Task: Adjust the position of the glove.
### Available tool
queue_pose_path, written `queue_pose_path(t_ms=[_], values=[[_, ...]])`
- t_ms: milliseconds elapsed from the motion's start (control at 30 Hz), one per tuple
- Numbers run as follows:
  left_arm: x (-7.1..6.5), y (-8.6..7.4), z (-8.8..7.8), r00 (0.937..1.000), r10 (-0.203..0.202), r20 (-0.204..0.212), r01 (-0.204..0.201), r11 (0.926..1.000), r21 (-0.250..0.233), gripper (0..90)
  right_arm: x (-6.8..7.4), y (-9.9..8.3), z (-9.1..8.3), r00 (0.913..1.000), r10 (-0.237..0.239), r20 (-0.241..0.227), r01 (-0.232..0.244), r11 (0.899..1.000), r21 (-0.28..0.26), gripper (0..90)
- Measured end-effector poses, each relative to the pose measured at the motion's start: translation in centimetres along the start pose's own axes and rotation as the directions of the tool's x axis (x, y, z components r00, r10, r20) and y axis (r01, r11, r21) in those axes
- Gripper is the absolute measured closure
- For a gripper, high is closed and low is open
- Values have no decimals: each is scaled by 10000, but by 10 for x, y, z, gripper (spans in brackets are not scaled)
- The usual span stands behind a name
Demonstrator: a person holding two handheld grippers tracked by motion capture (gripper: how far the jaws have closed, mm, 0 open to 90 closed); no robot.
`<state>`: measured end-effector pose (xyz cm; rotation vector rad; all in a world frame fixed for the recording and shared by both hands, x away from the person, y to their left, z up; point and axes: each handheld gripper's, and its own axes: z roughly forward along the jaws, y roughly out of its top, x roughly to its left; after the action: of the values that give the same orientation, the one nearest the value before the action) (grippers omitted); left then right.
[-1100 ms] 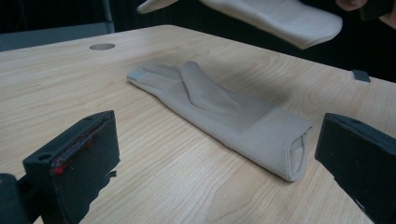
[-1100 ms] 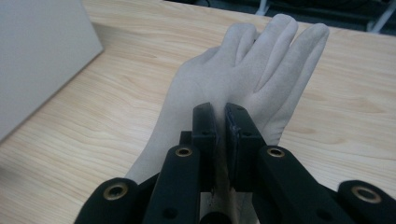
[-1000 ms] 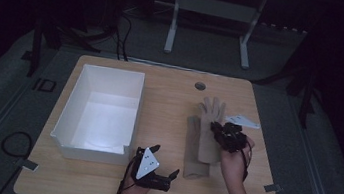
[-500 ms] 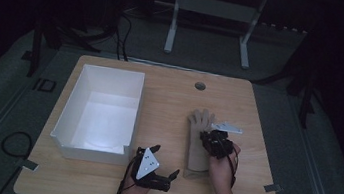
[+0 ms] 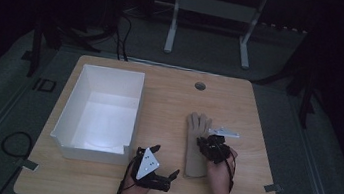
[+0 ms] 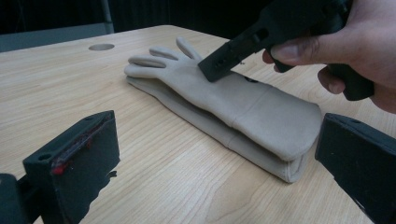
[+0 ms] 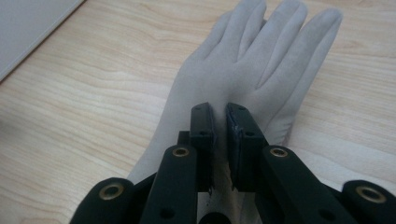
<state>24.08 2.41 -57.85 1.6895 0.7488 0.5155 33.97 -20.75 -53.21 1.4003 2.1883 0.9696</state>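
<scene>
Beige glove flat on tabletop, right of white bin. Long axis runs near-to-far: fingers point to far edge, cuff toward person. Looks like 2 layers stacked in left claw view; can't tell if it's a pair. Right claw nearly shut, pinching a fold at glove's palm; fold partly hidden by jaws. Left claw wide open, holds nothing, near cuff.

The left gripper rests low with jaws spread wide, while the right gripper, gripped in a hand, tilts downward, jaws nearly together.
</scene>
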Motion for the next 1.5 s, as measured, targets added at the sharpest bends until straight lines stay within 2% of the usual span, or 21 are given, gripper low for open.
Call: queue_pose_path(t_ms=[267, 367, 400, 467, 533, 667, 733, 767, 833, 933, 967, 1033, 1067, 1133, 1167, 1233, 1333, 1367, 1400, 1467, 1500], values=[[0, 0, 0, 10000, 11, 11, -11, 10000, -5, 1, -2, -5, 5, 9998, -128, -147, 130, 9998, 172, 775], [0, 0, 0, 10000, 11, -46, -11, 10000, 16, 2, -1, -4, 3, 9995, -137, -282, 140, 9999, 91, 689], [0, 0, 0, 10000, 11, -46, -11, 10000, 16, 1, -1, -4, 3, 9995, -137, -282, 140, 9999, 91, 689], [-2, 0, 0, 9998, 176, -51, -176, 9998, -7, 2, -4, -2, -3, 9985, -329, -441, 321, 9993, -180, 587], [-3, 0, 1, 9997, 185, -157, -186, 9998, -33, 2, -7, 0, -6, 9980, -402, -490, 389, 9989, -276, 524], [0, 0, 1, 10000, -52, 63, 52, 10000, -45, 1, -17, 5, -11, 9955, -558, -768, 520, 9973, -513, 399], [2, 1, 2, 9997, -147, 191, 146, 9999, 42, 1, -22, 7, -15, 9954, -604, -739, 552, 9960, -703, 375], [2, 1, 2, 9997, -115, 213, 113, 9999, 82, 2, -25, 8, -17, 9944, -538, -912, 466, 9958, -792, 339], [1, 1, 3, 9999, 125, -104, -124, 9998, 152, 1, -30, 9, -20, 9904, -555, -1265, 452, 9955, -834, 269], [-1, 2, 4, 9986, 280, -457, -259, 9986, 464, 1, -38, 9, -23, 9836, -595, -1700, 450, 9951, -877, 231], [0, 2, 4, 9993, 91, -350, -73, 9987, 497, 1, -41, 8, -25, 9809, -617, -1846, 456, 9949, -902, 219], [2, 2, 4, 9997, -202, 168, 191, 9979, 626, 2, -45, 8, -27, 9799, -698, -1869, 533, 9943, -919, 211], [3, 2, 5, 9974, -363, 618, 322, 9973, 666, 2, -47, 7, -27, 9786, -774, -1904, 608, 9940, -913, 214], [5, 2, 6, 9866, -662, 1489, 551, 9954, 779, 2, -52, 7, -29, 9752, -754, -2081, 565, 9939, -951, 228], [6, 2, 7, 9829, -684, 1708, 552, 9952, 807, 37, -56, 7, -30, 9758, -719, -2066, 520, 9936, -1004, 227], [6, 3, 9, 9710, -797, 2253, 607, 9941, 899, 49, -61, 8, -32, 9750, -777, -2081, 565, 9928, -1059, 201], [6, 5, 13, 9635, -912, 2519, 608, 9902, 1260, 49, -67, 11, -35, 9690, -704, -2370, 486, 9941, -967, 196], [6, 7, 15, 9672, -897, 2377, 561, 9879, 1446, 51, -68, 11, -36, 9698, -720, -2328, 503, 9939, -978, 187], [6, 8, 17, 9658, -897, 2433, 511, 9857, 1605, 67, -68, 12, -37, 9693, -745, -2344, 536, 9941, -944, 168], [8, 9, 19, 9529, -993, 2865, 571, 9867, 1523, 90, -69, 15, -38, 9698, -784, -2310, 621, 9951, -771, 147], [9, 10, 21, 9484, -1107, 2973, 670, 9859, 1533, 91, -69, 16, -37, 9648, -751, -2519, 587, 9957, -723, 123]])
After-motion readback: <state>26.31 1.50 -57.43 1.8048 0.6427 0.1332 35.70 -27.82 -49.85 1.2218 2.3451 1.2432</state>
